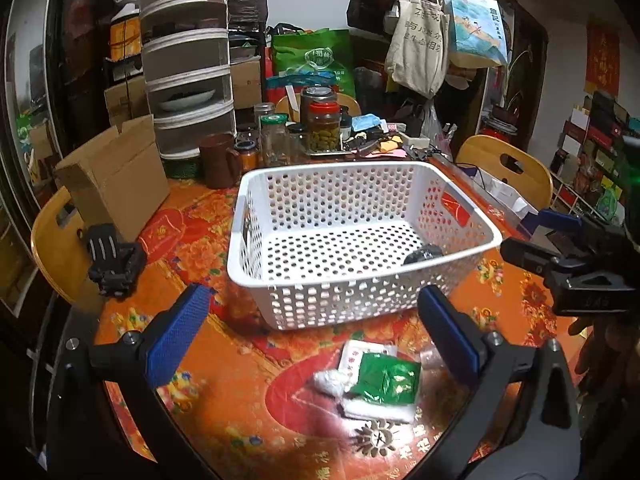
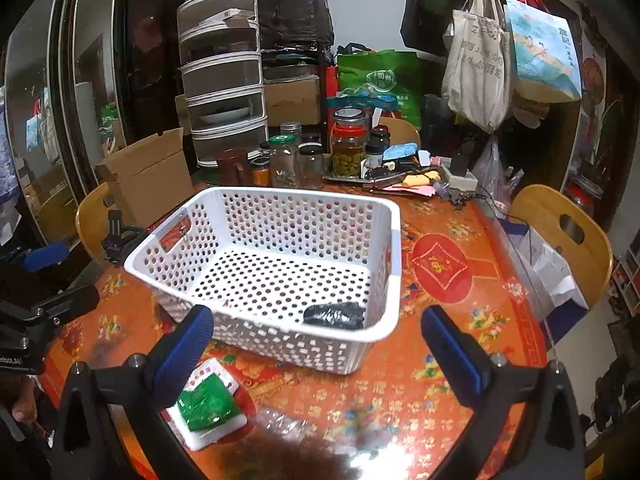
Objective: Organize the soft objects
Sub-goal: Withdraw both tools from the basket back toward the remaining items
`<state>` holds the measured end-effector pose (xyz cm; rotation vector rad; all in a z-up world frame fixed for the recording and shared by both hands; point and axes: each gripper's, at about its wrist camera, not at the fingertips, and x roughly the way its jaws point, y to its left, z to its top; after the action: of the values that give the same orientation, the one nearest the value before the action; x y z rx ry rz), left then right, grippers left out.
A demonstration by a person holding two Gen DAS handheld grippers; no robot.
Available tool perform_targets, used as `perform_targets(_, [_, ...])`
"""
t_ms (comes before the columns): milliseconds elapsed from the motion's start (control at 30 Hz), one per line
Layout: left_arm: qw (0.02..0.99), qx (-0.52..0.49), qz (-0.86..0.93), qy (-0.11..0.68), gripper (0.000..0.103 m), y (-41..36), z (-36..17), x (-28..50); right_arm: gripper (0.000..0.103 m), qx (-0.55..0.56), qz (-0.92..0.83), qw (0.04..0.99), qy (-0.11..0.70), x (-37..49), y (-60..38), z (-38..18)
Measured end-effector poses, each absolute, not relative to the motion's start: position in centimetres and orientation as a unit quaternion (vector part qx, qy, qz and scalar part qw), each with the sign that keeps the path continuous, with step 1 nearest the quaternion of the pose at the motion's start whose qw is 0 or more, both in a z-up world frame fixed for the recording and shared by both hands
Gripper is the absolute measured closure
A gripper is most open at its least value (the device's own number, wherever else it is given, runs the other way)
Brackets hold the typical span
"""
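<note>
A white perforated basket [image 1: 248, 216] [image 2: 394, 240] stands on the table, and a crumpled black bag [image 1: 422, 255] [image 2: 334, 316] lies in its near corner. In front of the basket lies a small pile: a green packet [image 1: 386, 378] [image 2: 206, 402] on a white pack [image 1: 358, 356] [image 2: 218, 432], with a clear plastic wad [image 1: 330, 380] beside it. My left gripper [image 1: 312, 336] hovers open above that pile, nothing between its blue pads. My right gripper [image 2: 316, 348] is open over the basket's near rim, empty; it also shows at the right edge as the right gripper [image 1: 568, 248].
Red-and-orange patterned cloth [image 2: 400, 400] covers the table. Jars [image 1: 324, 126], a brown mug [image 1: 218, 160] and a tiered mesh rack [image 1: 188, 60] crowd the far side. A cardboard box [image 1: 116, 180] and a black clamp [image 1: 114, 256] sit at left. Wooden chairs [image 2: 560, 232] ring the table.
</note>
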<state>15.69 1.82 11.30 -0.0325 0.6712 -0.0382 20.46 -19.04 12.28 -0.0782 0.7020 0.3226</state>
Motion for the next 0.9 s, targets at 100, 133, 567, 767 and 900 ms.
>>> perform_targets(100, [0.943,-0.023,-0.016,0.332,0.000,2.0,10.2,15.0,0.000,-0.040,0.152,0.926,0.344,19.5,-19.1,11.4])
perform_targets(133, [0.942,-0.026,-0.016,0.334,0.000,2.1,9.7,14.8,0.000,-0.038,0.154,0.925,0.345,19.2,-19.1,11.0])
perform_targets(567, [0.919,-0.046,-0.031,0.390,0.000,1.5,-0.7,11.4,0.000,-0.022,0.190,0.897,0.398,16.3,-19.2,3.0])
perform_targets(767, [0.914,-0.036,-0.055,0.401,0.000,-0.4,-3.4,10.2,0.000,-0.001,0.191,0.890,0.414,15.5,-19.9,0.3])
perform_targets(900, [0.912,-0.023,-0.068,0.404,0.000,-1.6,-4.3,10.0,0.007,-0.007,0.190,0.889,0.415,15.3,-19.5,-0.4])
